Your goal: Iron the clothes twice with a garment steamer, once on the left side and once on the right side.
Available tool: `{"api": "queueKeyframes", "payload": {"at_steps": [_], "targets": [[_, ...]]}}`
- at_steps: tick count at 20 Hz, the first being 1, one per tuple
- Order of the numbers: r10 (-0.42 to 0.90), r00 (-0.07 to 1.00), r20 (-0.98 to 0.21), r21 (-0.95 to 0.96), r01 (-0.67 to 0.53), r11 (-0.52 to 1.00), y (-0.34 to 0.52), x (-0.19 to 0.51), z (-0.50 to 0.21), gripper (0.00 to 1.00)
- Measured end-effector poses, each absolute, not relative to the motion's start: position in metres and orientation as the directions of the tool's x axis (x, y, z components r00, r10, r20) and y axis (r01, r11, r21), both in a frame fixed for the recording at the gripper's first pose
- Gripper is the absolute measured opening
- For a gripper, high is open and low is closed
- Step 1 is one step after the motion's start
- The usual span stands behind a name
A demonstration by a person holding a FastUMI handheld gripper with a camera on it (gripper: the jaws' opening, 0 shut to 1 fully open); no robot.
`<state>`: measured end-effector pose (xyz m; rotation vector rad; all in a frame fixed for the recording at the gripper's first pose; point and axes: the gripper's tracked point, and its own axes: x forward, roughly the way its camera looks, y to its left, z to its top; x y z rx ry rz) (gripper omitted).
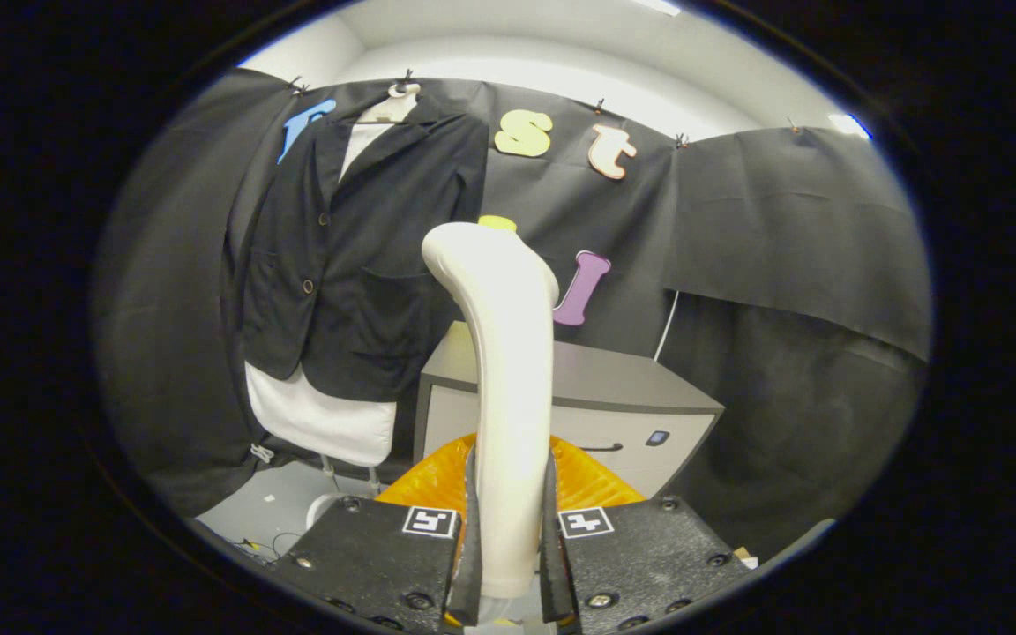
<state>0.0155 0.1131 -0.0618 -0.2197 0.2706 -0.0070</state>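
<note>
Black blazer (pixel 358 265) hangs on a hanger (pixel 395 104) over a white garment (pixel 318 422), up and left, well beyond the fingers. Grey cabinet (pixel 596 406) stands ahead, behind an orange ribbed piece (pixel 424 483). White garment steamer (pixel 508 388) stands upright between the fingers; gripper (pixel 508 556) clamps its handle from both sides.

A: The cream, curved steamer handle (pixel 508 388) looks like smooth glossy plastic, and both black gripper fingers (pixel 470 547) press on it.

B: The fingers look matt; the black blocks behind them are grainy and rough, with shiny metal screws.

A: The black jacket (pixel 358 256) is matt woven cloth with small glossy buttons, over a white cloth garment (pixel 323 419).

B: The grey cabinet (pixel 596 397) is smooth and matt. The orange ribbed piece (pixel 437 481) looks shiny.
</note>
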Motion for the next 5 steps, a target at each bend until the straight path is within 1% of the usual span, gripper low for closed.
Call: {"api": "queueKeyframes", "payload": {"at_steps": [5], "targets": [[0.027,0.956,-0.292,-0.206,-0.090,0.974,0.064,-0.001,-0.060,0.29]]}}
